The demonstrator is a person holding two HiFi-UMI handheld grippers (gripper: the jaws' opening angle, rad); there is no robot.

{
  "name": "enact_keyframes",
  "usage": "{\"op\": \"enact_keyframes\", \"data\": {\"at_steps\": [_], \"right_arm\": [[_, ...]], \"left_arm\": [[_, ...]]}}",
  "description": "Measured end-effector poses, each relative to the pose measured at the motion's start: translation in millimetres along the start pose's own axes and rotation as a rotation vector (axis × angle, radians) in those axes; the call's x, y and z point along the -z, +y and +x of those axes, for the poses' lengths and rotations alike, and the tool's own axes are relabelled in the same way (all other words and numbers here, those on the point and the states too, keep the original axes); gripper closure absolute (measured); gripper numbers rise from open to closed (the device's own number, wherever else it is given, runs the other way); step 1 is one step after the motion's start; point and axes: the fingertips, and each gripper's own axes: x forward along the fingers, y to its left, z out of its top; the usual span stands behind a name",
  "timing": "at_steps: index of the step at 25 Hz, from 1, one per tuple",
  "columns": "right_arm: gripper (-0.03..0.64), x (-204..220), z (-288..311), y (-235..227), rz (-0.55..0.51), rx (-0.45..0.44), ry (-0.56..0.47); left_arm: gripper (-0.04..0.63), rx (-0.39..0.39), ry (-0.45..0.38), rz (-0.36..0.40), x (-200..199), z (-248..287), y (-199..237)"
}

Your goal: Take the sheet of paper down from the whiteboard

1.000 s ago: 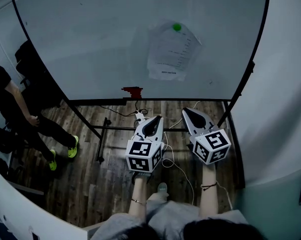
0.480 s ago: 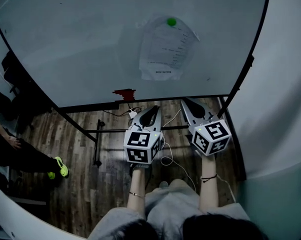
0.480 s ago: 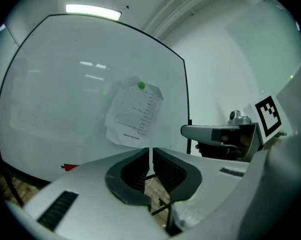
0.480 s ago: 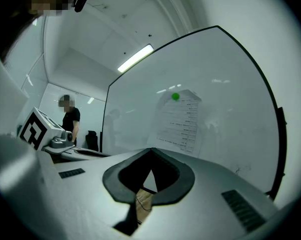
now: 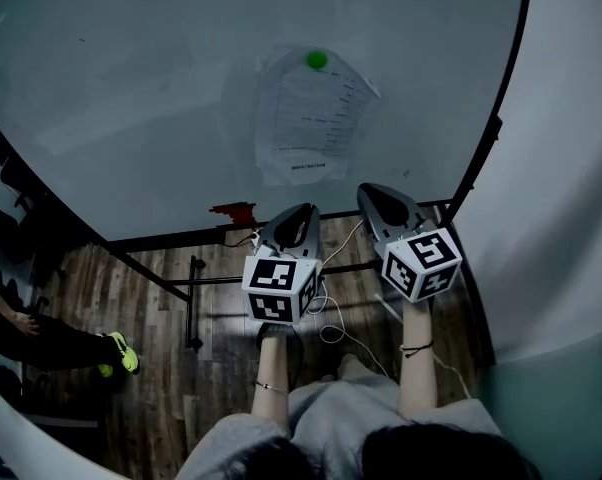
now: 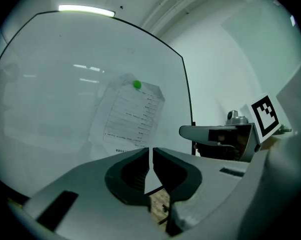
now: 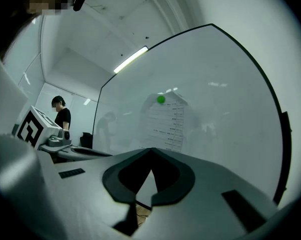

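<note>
A printed sheet of paper (image 5: 309,118) hangs on the whiteboard (image 5: 131,88), pinned near its top by a round green magnet (image 5: 316,60). Both grippers are held side by side below the sheet, pointing at the board and short of it. The left gripper (image 5: 303,211) is shut with nothing in it, and in its own view the paper (image 6: 133,116) and magnet (image 6: 137,85) stand above the left gripper (image 6: 151,150). The right gripper (image 5: 367,192) is also shut and empty. Its view shows the paper (image 7: 165,121) straight ahead beyond the right gripper (image 7: 151,150).
A small red object (image 5: 231,211) sits at the board's lower edge. The board's black stand (image 5: 196,288) and white cables (image 5: 331,323) are on the wooden floor. A person with yellow-green shoes (image 5: 116,353) stands at the left. A white wall (image 5: 561,218) rises at the right.
Both grippers have moved forward toward the whiteboard, still shut. The paper now looks larger and lower in the head view. The person at the left has slid mostly out of view.
</note>
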Motion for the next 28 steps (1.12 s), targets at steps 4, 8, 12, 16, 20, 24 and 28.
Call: {"op": "enact_keyframes", "data": {"at_steps": [4,8,12,16,20,24,28], "right_arm": [[0.617,-9,18,-21,-0.017,-0.008,-0.006],[0.618,-14,31,-37,-0.020,-0.021,-0.014],[0.617,-19,38,-48,-0.031,-0.033,-0.021],[0.618,-26,43,-58,-0.039,-0.039,-0.020],[0.617,-31,46,-69,-0.049,-0.011,-0.015],[0.617,-37,53,-75,-0.046,-0.004,-0.014],[0.615,-46,61,-81,-0.042,0.011,-0.019]], "left_arm": [[0.589,-0.007,-0.015,0.008,-16,23,8],[0.589,-0.027,-0.035,0.031,-30,41,13],[0.589,-0.052,-0.066,0.054,-49,54,21],[0.589,-0.073,-0.104,0.095,-74,62,26],[0.586,-0.087,-0.141,0.136,-97,68,30],[0.576,-0.096,-0.167,0.181,-117,74,35],[0.554,-0.108,-0.182,0.221,-136,82,43]]}}
